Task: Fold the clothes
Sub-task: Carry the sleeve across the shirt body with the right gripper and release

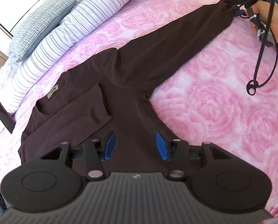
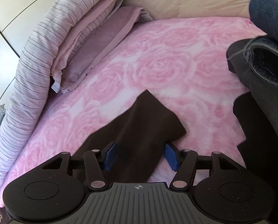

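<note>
Your left hand-held gripper (image 1: pixel 135 143) sits nearest the lens, its blue pads spread wide with nothing between them, hovering low over the body of the dark brown long-sleeved shirt (image 1: pixel 131 100), which lies spread on the bed's pink rose blanket (image 1: pixel 204 112). One sleeve (image 1: pixel 79 115) already lies folded across the chest, its cuff near the middle of the garment, and the neck label (image 1: pixel 54 91) shows at the collar. The other sleeve (image 1: pixel 176 44) stretches straight out toward your right hand-held gripper (image 2: pixel 140 155), which has the cuff end (image 2: pixel 139 130) lying between its blue pads; the pads stand apart on either side of the cloth, so the right wrist view reads as spread around the sleeve rather than pinching it, though from the left wrist view, far off, you cannot tell. As a judgement, the fold is partway: one sleeve is in, the second is out at full length, and the body has not been doubled over. Whether that outstretched sleeve is being drawn out or about to be carried in, the pictures do not settle. No basket, drawer or box for clothes shows; a dark heap of other garments (image 2: pixel 265 71) rests at the right edge of the bed, and striped bedding (image 1: pixel 86 18) with a grey pillow (image 1: pixel 38 26) is piled along the far side.
</note>
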Action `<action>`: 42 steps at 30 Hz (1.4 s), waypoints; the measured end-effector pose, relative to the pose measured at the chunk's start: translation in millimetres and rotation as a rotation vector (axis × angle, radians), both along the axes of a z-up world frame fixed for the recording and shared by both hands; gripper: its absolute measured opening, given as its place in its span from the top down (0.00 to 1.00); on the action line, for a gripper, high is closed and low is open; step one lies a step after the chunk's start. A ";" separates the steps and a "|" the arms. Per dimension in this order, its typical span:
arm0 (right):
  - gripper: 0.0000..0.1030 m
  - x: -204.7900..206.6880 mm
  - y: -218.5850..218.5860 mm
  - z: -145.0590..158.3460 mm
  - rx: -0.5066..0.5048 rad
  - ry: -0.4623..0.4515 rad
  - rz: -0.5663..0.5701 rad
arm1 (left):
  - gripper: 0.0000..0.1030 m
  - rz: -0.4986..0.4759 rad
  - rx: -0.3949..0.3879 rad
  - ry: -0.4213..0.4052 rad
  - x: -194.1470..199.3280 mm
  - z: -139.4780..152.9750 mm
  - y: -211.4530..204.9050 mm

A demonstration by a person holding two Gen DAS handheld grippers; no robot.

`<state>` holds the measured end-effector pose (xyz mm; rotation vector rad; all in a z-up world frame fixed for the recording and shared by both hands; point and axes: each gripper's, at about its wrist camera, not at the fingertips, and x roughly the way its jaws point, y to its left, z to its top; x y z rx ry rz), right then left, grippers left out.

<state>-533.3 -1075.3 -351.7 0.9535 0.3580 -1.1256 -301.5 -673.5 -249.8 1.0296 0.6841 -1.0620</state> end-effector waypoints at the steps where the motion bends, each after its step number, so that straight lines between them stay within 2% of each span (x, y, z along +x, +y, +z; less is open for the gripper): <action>1: 0.61 -1.6 0.3 1.3 0.007 -0.008 -0.010 | 0.58 -0.002 0.000 -0.001 -0.6 -0.1 0.0; 3: 0.63 -4.1 2.0 2.4 0.016 -0.003 -0.011 | 0.58 -0.005 -0.001 -0.001 -1.8 0.5 0.4; 5: 0.87 -6.0 3.7 3.1 0.023 0.007 -0.007 | 0.58 -0.007 -0.006 -0.003 -3.2 2.1 0.9; 10: 0.93 -8.9 5.4 13.0 0.008 0.031 0.022 | 0.58 0.002 -0.029 -0.005 -5.9 7.2 5.6; 16: 0.93 15.6 14.3 66.5 -0.142 0.076 0.163 | 0.58 0.044 -0.081 -0.011 0.5 20.2 20.4; 19: 0.93 50.9 32.2 108.6 -0.263 0.091 0.283 | 0.58 0.078 -0.107 -0.017 9.7 27.6 33.6; 22: 0.93 102.8 71.1 150.7 -0.396 0.090 0.445 | 0.58 0.138 -0.138 -0.026 30.1 35.8 56.7; 25: 0.93 167.2 133.6 188.3 -0.534 0.087 0.638 | 0.57 0.217 -0.168 -0.032 57.6 43.3 86.9; 28: 0.93 233.0 214.9 205.6 -0.616 0.059 0.814 | 0.57 0.308 -0.184 -0.020 91.3 45.0 126.8; 32: 0.93 323.2 345.2 188.6 -0.656 0.032 1.086 | 0.56 0.379 -0.169 -0.012 140.9 38.1 188.5; 35: 0.93 380.9 433.3 144.6 -0.687 0.082 1.267 | 0.56 0.410 -0.160 -0.006 184.9 27.8 236.4; 38: 0.92 429.8 491.7 86.2 -0.629 0.169 1.388 | 0.56 0.423 -0.152 0.011 230.2 12.8 275.3; 42: 0.92 461.4 534.3 23.4 -0.510 0.377 1.496 | 0.56 0.401 -0.148 0.026 281.9 -3.5 315.5</action>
